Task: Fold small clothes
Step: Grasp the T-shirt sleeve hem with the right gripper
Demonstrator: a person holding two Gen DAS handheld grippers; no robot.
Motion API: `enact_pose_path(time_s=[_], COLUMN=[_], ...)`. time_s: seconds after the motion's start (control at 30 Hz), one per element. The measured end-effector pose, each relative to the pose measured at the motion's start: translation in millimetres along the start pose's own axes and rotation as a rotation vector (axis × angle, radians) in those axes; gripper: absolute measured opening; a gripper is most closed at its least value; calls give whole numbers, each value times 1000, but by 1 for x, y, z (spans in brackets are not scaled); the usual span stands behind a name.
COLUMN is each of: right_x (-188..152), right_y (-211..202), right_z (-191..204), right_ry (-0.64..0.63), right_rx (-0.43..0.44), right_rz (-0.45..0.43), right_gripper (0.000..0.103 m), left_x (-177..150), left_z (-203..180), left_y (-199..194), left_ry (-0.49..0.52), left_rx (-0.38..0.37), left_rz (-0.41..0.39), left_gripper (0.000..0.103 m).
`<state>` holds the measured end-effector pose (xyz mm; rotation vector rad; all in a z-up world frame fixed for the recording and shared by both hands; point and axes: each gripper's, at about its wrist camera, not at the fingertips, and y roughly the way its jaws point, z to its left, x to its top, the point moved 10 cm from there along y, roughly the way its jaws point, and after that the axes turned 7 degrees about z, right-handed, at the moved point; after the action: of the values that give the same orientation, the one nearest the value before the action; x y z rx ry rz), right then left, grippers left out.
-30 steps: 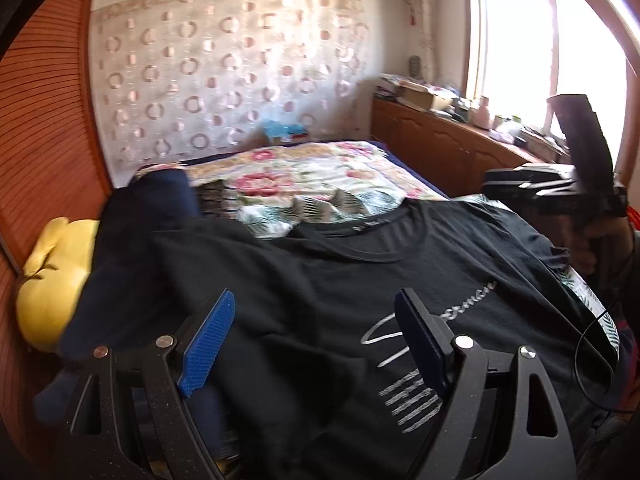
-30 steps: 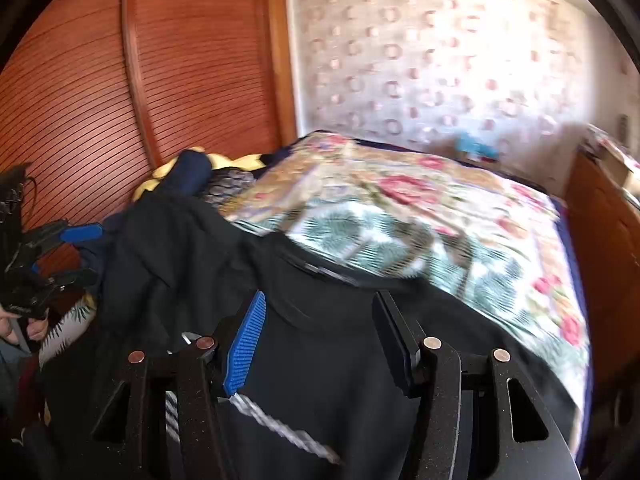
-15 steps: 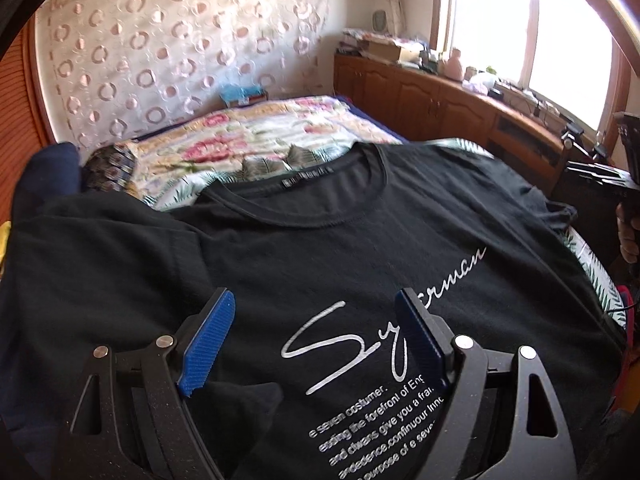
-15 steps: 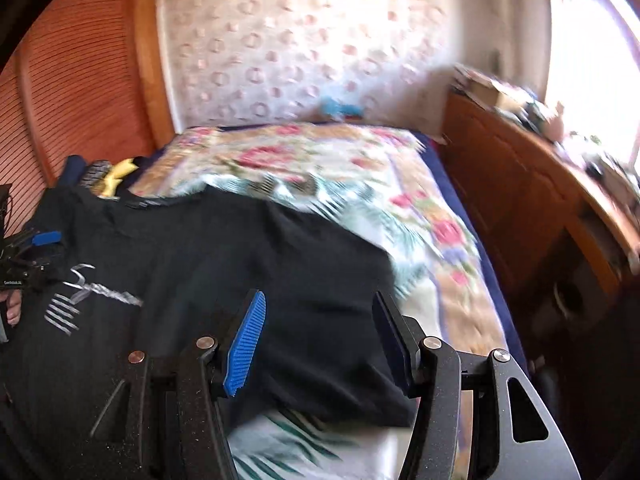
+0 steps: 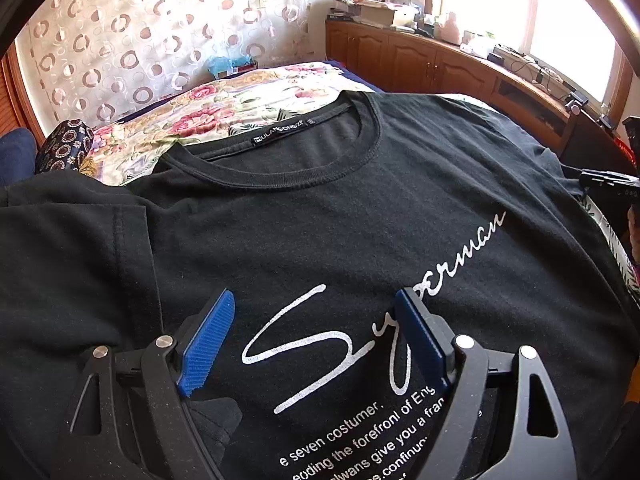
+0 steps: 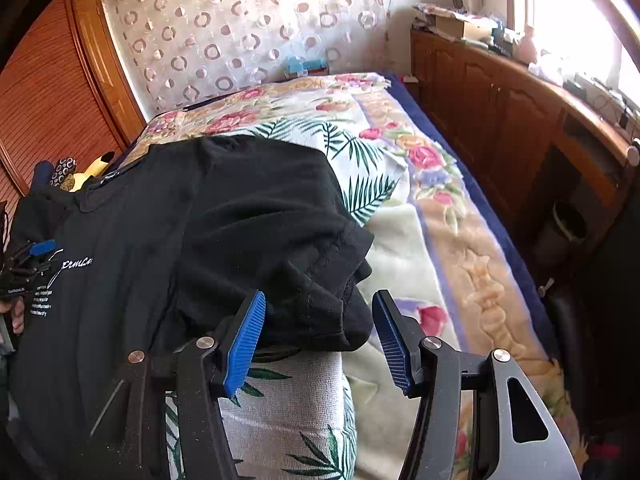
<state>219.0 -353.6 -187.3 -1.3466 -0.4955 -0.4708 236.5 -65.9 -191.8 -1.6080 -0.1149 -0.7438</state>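
Note:
A black T-shirt (image 5: 340, 216) with white script print lies spread front up on the bed, collar toward the far wall. It also shows in the right wrist view (image 6: 168, 240). My left gripper (image 5: 316, 340) is open and empty, hovering over the chest print. My right gripper (image 6: 320, 340) is open and empty, its blue pads either side of the crumpled right sleeve (image 6: 332, 292) at the shirt's edge. The left gripper also shows at the left edge of the right wrist view (image 6: 32, 256).
The bed has a floral blanket (image 6: 432, 216) and a palm-leaf cloth (image 6: 288, 412) under the shirt. A wooden cabinet (image 6: 520, 120) runs along the right under the window. A wooden wardrobe (image 6: 48, 100) stands on the left. A patterned dark roll (image 5: 64, 148) lies by the shirt's left shoulder.
Both grippers have swung right and closed in on the shirt. The left now hovers over the print; the right now faces the shirt's right sleeve. Both stayed open.

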Motion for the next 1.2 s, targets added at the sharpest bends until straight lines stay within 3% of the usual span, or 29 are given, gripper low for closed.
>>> enact_pose_path(time_s=[0.17, 0.2, 0.37, 0.47, 0.6, 0.8, 1.0, 1.1, 1.2], right_x=[5, 5, 11, 18, 41, 68, 32, 11, 4], right_y=[-23, -25, -42, -48, -67, -88, -39, -9, -1], right_z=[-6, -7, 2, 9, 22, 78, 120, 117, 110], right_ry=[11, 8, -69, -137, -208, -329, -379, -376, -357], right_rx=[13, 12, -32, -50, -75, -4, 101, 99, 87], right_rz=[37, 44, 51, 47, -13, -89, 13, 73, 72], right_gripper=[58, 53, 15, 8, 8, 8, 8, 8, 11], left_x=[0, -1, -1, -1, -1, -1, -1, -1, -2], left_z=[-5, -7, -8, -8, -8, -8, -8, -8, -8], left_y=[5, 6, 6, 6, 6, 6, 6, 6, 6], left_ry=[21, 27, 33, 33, 32, 32, 32, 32, 32], left_rx=[-13, -16, -15, -16, -16, -16, -16, -16, -16], left_rz=[15, 22, 26, 26, 26, 26, 26, 26, 26], left_gripper=[97, 103, 103, 103, 103, 103, 103, 103, 103])
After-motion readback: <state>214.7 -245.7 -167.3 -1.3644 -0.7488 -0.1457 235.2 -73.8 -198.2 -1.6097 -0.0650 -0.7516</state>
